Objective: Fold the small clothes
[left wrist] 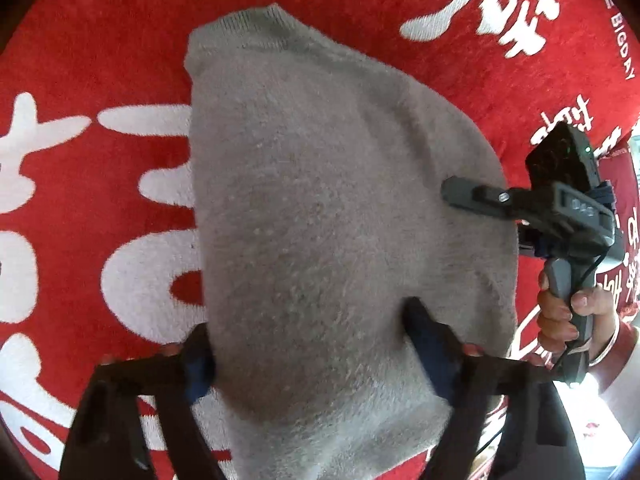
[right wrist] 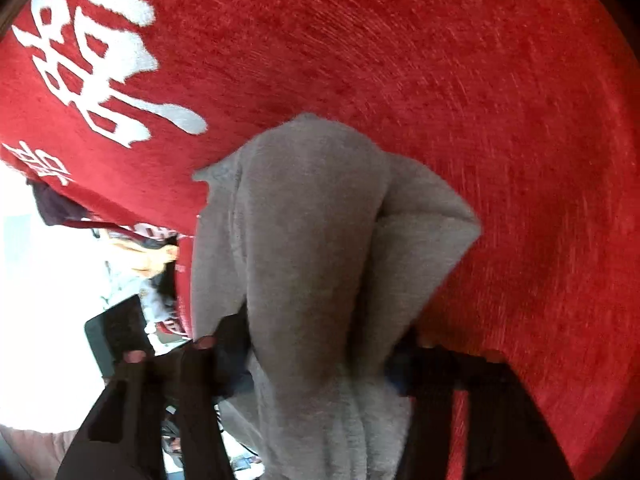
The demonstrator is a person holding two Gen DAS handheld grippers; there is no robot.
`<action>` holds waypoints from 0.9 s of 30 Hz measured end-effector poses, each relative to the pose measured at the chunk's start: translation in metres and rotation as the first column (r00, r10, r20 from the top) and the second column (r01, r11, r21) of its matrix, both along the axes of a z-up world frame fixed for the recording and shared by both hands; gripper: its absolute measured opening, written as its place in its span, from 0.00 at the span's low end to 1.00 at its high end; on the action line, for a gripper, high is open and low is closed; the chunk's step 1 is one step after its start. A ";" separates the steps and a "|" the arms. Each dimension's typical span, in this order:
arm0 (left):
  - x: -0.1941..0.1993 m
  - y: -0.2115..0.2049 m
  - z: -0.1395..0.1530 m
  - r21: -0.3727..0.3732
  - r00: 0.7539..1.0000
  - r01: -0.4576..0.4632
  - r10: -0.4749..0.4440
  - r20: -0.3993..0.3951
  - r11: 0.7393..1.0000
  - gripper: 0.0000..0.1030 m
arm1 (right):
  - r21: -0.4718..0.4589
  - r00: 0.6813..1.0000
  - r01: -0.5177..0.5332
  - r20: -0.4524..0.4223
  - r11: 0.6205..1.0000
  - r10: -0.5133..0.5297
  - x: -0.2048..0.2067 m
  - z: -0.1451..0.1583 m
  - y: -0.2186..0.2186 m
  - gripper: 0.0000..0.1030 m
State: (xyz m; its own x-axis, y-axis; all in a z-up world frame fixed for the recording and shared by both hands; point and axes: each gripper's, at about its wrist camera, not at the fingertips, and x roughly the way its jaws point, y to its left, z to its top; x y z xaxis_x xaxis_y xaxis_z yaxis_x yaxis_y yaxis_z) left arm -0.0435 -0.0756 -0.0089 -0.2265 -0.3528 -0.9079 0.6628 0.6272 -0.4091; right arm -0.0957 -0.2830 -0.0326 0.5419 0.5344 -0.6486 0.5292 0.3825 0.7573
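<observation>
1. Both our jaws are clamped on cloth: the left gripper and the right gripper each pinch the grey sweater.
2. It hangs half-lifted over the red blanket.
3. We judge the fold under way, not finished; laying flat remains.

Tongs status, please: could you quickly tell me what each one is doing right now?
Left tongs: shut on the grey sweater, gripping its near edge.
Right tongs: shut on the grey sweater, bunched between the fingers.
</observation>
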 end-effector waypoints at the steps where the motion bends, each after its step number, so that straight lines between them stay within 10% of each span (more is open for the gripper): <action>1: 0.001 0.001 0.004 -0.011 1.000 -0.004 0.004 -0.001 1.000 0.60 | -0.007 1.000 0.009 0.000 1.000 -0.009 0.000 0.003 0.001 0.45; 18: 0.013 0.075 0.097 -0.241 0.995 0.084 -0.096 -0.038 0.967 0.48 | 0.026 0.979 0.166 0.113 0.986 -0.167 -0.006 0.100 0.087 0.42; 27: 0.039 0.175 0.122 -0.220 0.995 0.091 -0.095 -0.010 0.971 0.48 | 0.060 0.984 0.117 0.125 0.991 -0.124 0.021 0.125 0.181 0.42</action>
State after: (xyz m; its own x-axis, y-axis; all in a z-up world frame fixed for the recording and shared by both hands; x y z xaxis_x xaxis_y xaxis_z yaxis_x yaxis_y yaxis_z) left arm -0.0045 0.0995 0.1130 -0.2851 -0.5194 -0.8056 0.7043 0.4565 -0.5436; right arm -0.0746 -0.1017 0.0926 0.6814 0.4912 -0.5425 0.4662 0.2801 0.8392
